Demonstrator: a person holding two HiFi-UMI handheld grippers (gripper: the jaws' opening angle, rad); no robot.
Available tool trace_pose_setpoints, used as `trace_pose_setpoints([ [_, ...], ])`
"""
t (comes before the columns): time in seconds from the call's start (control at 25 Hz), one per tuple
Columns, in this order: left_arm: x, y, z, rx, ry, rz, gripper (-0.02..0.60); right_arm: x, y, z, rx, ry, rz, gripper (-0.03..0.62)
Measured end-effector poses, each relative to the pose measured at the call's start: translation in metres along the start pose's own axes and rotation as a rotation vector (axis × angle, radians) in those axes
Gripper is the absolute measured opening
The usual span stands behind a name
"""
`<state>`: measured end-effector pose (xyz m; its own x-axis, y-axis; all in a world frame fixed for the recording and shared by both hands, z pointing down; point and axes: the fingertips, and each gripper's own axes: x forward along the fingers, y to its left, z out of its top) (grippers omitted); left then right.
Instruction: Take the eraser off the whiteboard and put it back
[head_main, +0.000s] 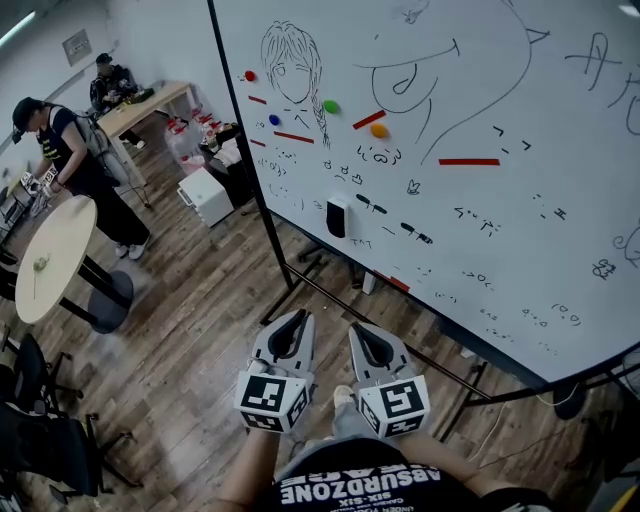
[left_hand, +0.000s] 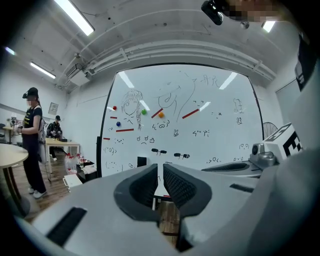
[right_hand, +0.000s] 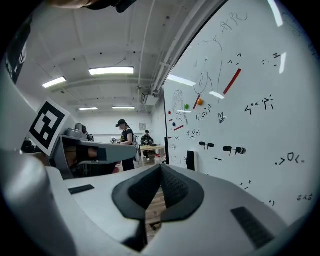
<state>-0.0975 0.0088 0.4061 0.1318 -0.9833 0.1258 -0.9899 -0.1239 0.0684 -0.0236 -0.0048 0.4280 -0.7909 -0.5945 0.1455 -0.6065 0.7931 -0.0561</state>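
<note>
The eraser (head_main: 337, 218), a dark block with a white edge, clings to the lower left part of the whiteboard (head_main: 520, 230). It also shows in the left gripper view as the eraser (left_hand: 141, 161), and in the right gripper view as the eraser (right_hand: 190, 160). Both grippers are held side by side low in the head view, well short of the board and pointing toward it. My left gripper (head_main: 303, 314) (left_hand: 160, 166) is shut with nothing in it. My right gripper (head_main: 355, 327) (right_hand: 160, 166) is shut and empty too.
Red strips, coloured round magnets (head_main: 331, 106) and black markers (head_main: 417, 234) stick to the board. Its black stand and foot bars (head_main: 300, 272) run along the wooden floor. A round table (head_main: 55, 255), a standing person (head_main: 80, 170), a white box (head_main: 205, 195) and chairs (head_main: 40, 430) are at left.
</note>
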Motion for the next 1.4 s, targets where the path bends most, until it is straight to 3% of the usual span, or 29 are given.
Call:
trace_pose_setpoints([
  [0.28, 0.026, 0.018, 0.008, -0.001, -0.015, -0.005, 0.164, 0.024, -0.014, 0.004, -0.022, 0.008, -0.005, -0.002],
  [0.52, 0.055, 0.031, 0.007, -0.023, -0.014, -0.03, 0.218, 0.046, -0.031, 0.003, -0.028, 0.015, -0.01, -0.002],
  [1.4, 0.166, 0.073, -0.014, -0.085, 0.043, -0.043, 0.253, 0.118, -0.098, -0.002, -0.038, 0.055, -0.02, -0.002],
])
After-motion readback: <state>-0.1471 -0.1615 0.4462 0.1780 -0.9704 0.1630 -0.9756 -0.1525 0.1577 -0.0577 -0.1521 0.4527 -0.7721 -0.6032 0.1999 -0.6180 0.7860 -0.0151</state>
